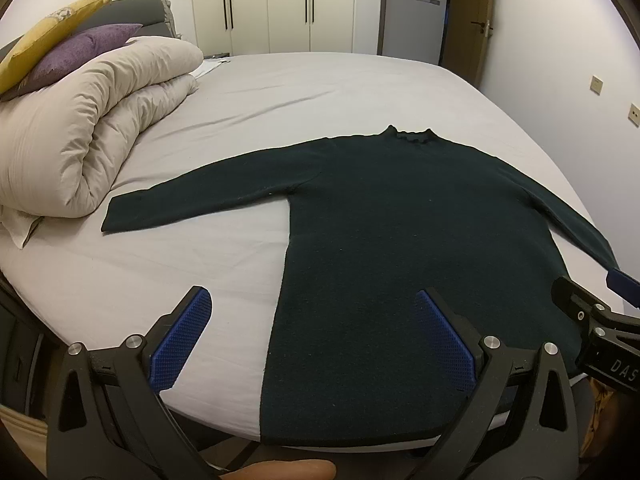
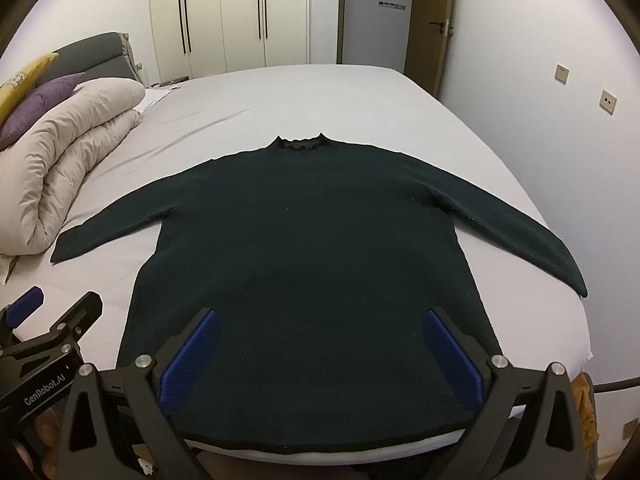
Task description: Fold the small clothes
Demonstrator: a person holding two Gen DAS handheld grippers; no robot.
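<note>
A dark green long-sleeved sweater (image 1: 400,240) lies flat on the bed, face down or up I cannot tell, collar at the far end, both sleeves spread out; it also shows in the right wrist view (image 2: 312,256). My left gripper (image 1: 314,336) is open and empty above the sweater's near left hem edge. My right gripper (image 2: 320,354) is open and empty above the middle of the hem. The right gripper's body also shows at the right edge of the left wrist view (image 1: 600,320). The left gripper's body shows at the lower left of the right wrist view (image 2: 44,344).
The bed has a light grey sheet (image 1: 280,100). A folded beige duvet (image 1: 88,128) with purple (image 1: 84,52) and yellow (image 1: 48,32) cushions lies at the left by the headboard. Wardrobes (image 2: 224,16) and a door (image 2: 436,24) stand beyond the bed.
</note>
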